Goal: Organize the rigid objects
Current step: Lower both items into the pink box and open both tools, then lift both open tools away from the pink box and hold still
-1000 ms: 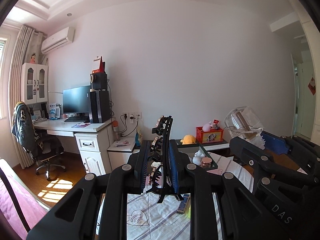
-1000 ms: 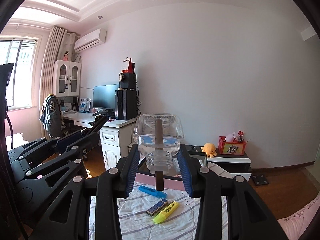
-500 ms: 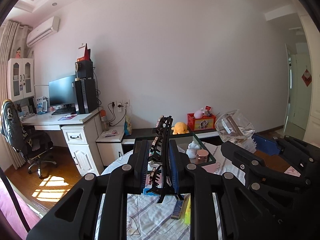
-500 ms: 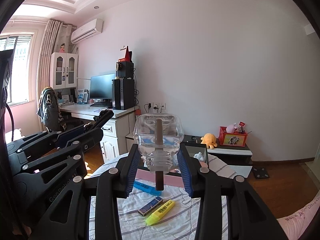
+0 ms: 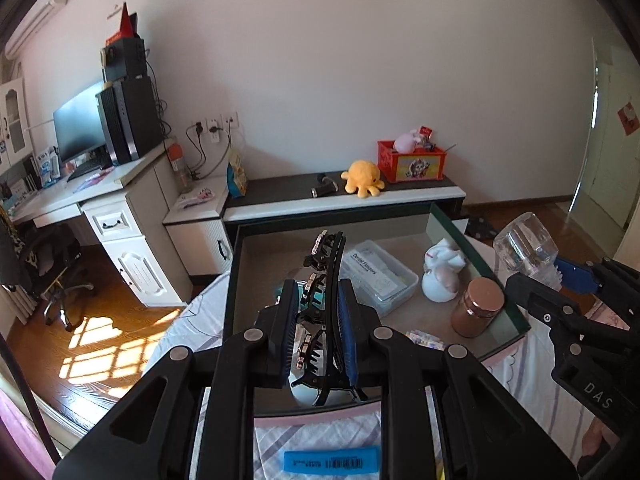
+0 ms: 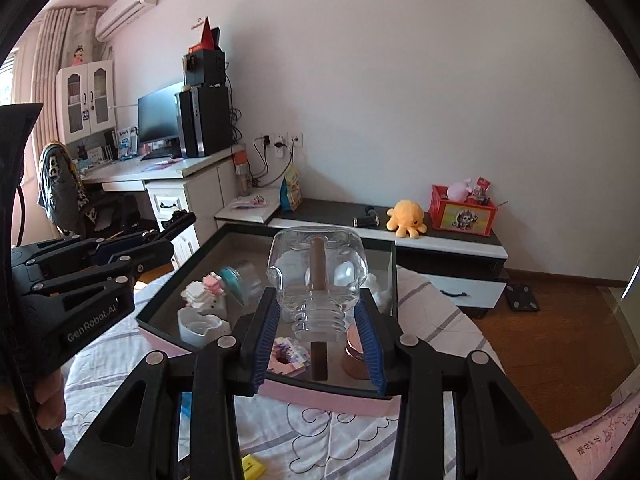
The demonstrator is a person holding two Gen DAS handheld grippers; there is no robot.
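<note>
Hair claw (image 5: pixel 326 300) and clear bottle (image 6: pixel 318 280) are held clamped in the jaws over the box (image 6: pixel 394 276); lowering and release are judged next.

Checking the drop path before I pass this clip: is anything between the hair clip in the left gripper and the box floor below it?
The left gripper holds the black hair clip above the open box. A clear lidded case lies just beyond it and something pale directly beneath, so the floor there is not bare.
</note>
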